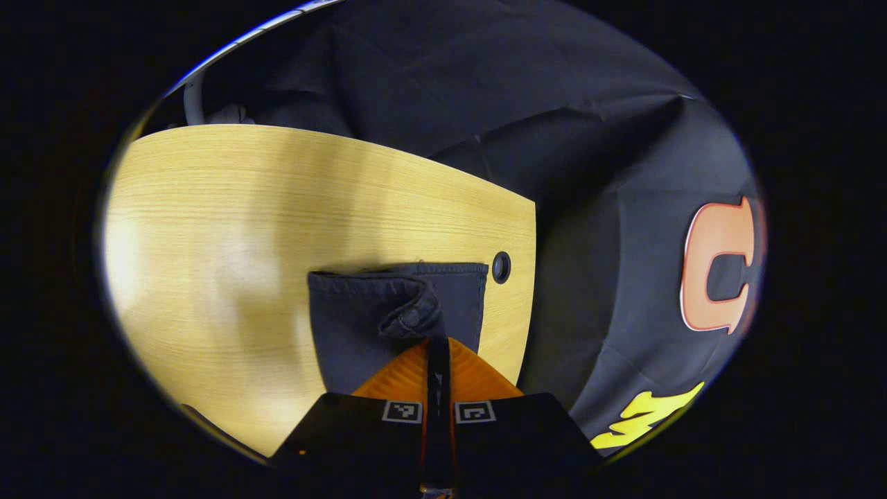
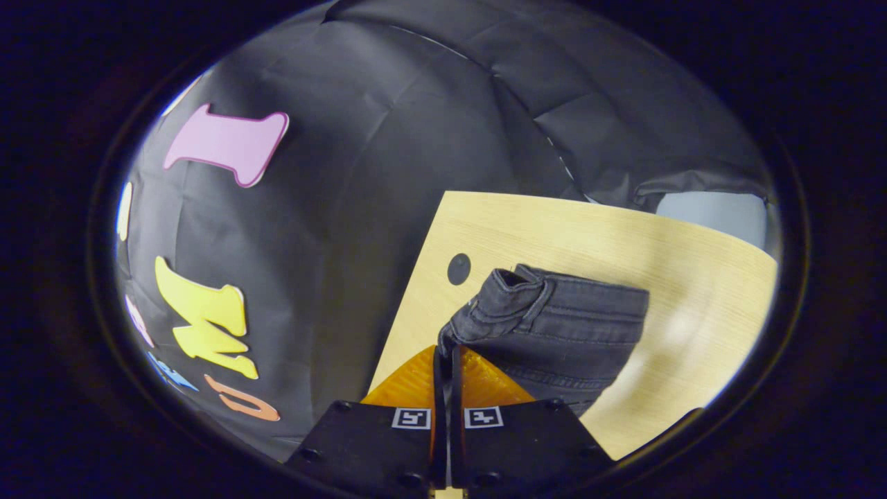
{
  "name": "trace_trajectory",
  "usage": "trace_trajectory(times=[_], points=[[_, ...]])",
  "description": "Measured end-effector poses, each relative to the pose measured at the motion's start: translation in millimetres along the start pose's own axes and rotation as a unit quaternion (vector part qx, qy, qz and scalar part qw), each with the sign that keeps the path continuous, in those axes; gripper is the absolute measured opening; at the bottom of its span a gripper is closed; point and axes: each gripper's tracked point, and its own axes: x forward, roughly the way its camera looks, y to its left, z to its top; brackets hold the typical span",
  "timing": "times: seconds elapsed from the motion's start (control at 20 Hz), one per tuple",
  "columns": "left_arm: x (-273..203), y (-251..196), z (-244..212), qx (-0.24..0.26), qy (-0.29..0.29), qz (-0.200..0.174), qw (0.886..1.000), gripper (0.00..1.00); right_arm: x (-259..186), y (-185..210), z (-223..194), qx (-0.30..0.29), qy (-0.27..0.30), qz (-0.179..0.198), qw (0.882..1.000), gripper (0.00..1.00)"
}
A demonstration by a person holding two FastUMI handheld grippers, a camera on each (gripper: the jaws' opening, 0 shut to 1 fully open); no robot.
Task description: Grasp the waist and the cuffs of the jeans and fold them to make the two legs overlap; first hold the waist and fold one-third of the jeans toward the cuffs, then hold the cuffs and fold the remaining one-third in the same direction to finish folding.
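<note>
**Both grippers pinch the dark jeans**

A light wooden surface (image 1: 229, 229) stands before black cloth. The left gripper (image 1: 438, 346) and the right gripper (image 2: 447, 357) each point forward, fingers closed on a raised fold of the dark jeans (image 2: 561, 333), which lie folded beside the surface's round hole (image 1: 501, 267).

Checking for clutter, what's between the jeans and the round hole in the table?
Nothing: in the left gripper view, bare wood separates the jeans from the hole in the table.
</note>
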Motion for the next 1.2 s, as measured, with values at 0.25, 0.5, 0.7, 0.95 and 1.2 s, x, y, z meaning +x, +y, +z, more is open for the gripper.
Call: trace_trajectory(times=[0.25,0.5,0.7,0.95,1.2], points=[[58.2,-38.3,-3.3,0.034,0.004,-0.001,0.999,0.03,49.7,3.0,13.2,-0.007,-0.001,-0.005,1.0,0.03],[96.8,-28.4,-5.4,0.06,-0.001,0.033,0.998,0.04,84.5,-15.4,8.5,-0.007,0.004,-0.037,0.999,0.03],[107.4,-17.5,-3.8,0.081,-0.023,0.045,0.995,0.06,106.6,-22.1,5.1,0.008,0.004,-0.03,1.0,0.06],[82.1,-58.4,-3.7,0.151,-0.057,0.009,0.987,0.98,91.2,-7.3,-2.5,0.002,0.0,-0.014,1.0,0.91],[24.1,-94.6,-14.7,0.29,-0.117,-0.053,0.948,1.0,31.7,3.2,-1.9,-0.058,-0.023,0.0,0.998,0.91]])
